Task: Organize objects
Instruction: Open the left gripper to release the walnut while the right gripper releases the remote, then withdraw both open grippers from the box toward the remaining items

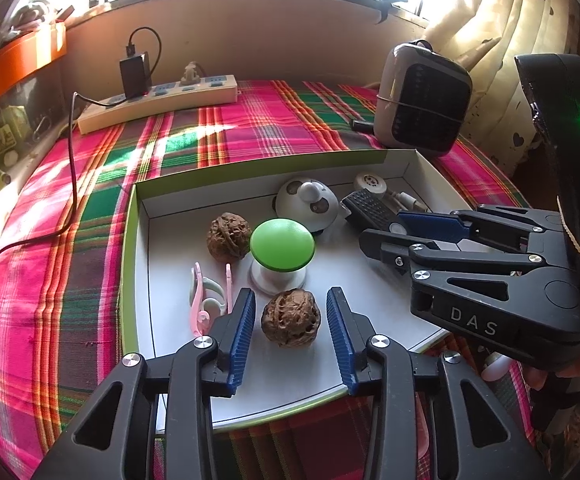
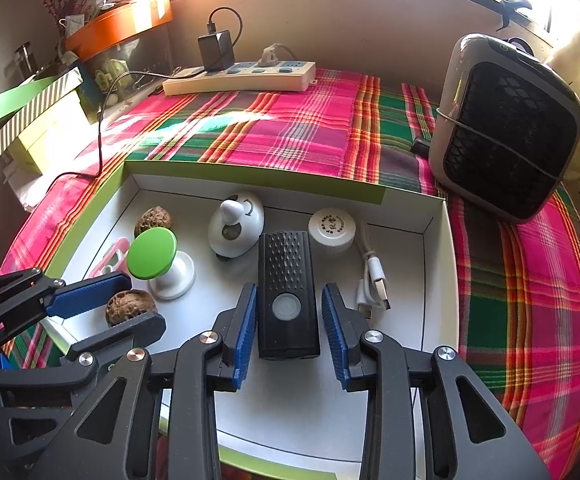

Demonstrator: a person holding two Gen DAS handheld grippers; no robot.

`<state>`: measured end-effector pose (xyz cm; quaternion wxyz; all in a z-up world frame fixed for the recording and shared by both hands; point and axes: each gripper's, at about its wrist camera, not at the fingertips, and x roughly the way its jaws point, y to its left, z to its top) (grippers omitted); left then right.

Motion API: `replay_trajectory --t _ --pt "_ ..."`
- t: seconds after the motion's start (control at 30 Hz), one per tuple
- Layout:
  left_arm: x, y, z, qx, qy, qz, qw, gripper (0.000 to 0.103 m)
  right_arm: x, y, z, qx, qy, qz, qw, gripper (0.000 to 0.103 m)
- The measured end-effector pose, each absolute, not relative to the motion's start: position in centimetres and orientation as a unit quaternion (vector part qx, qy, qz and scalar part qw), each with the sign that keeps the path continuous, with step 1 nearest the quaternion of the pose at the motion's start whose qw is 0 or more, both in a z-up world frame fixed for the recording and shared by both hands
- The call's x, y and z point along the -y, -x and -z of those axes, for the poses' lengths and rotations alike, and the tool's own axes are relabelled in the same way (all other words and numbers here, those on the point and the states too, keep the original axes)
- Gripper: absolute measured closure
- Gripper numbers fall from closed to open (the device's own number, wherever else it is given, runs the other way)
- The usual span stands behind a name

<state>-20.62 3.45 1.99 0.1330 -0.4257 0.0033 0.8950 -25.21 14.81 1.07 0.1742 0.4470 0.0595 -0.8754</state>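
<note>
A walnut (image 1: 290, 317) lies on the floor of the white tray (image 1: 142, 240), between the blue pads of the left tool (image 1: 291, 330), which stand apart from it on both sides. The right tool (image 2: 289, 326) likewise straddles a black remote (image 2: 287, 292) with a gap at each pad. Behind stand a green-topped knob (image 1: 282, 245), a second walnut (image 1: 228, 237) and a white cable (image 2: 371, 280), all on the plaid-covered table (image 1: 250, 128).

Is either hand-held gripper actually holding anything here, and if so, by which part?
Nothing is held. The left hand-held gripper straddles a walnut, the right hand-held gripper a black device; gaps show beside both.
</note>
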Motion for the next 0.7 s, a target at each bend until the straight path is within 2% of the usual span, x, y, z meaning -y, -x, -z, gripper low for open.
replay_trajectory --t 0.23,0.37,0.7 --pt "-3.3 20.4 -2.1 -0.002 0.426 -0.895 0.13 0.066 -15.1 24.7 -1.5 -0.054 -0.441 0.879 0.175 0.066" --pt "-3.2 20.0 -2.3 -0.006 0.424 -0.896 0.13 0.066 -15.3 24.4 -1.7 -0.045 -0.438 0.881 0.174 0.06" --pt "-3.1 18.9 -3.0 -0.007 0.417 -0.9 0.125 0.066 -15.7 23.3 -2.6 -0.033 -0.429 0.887 0.171 0.059"
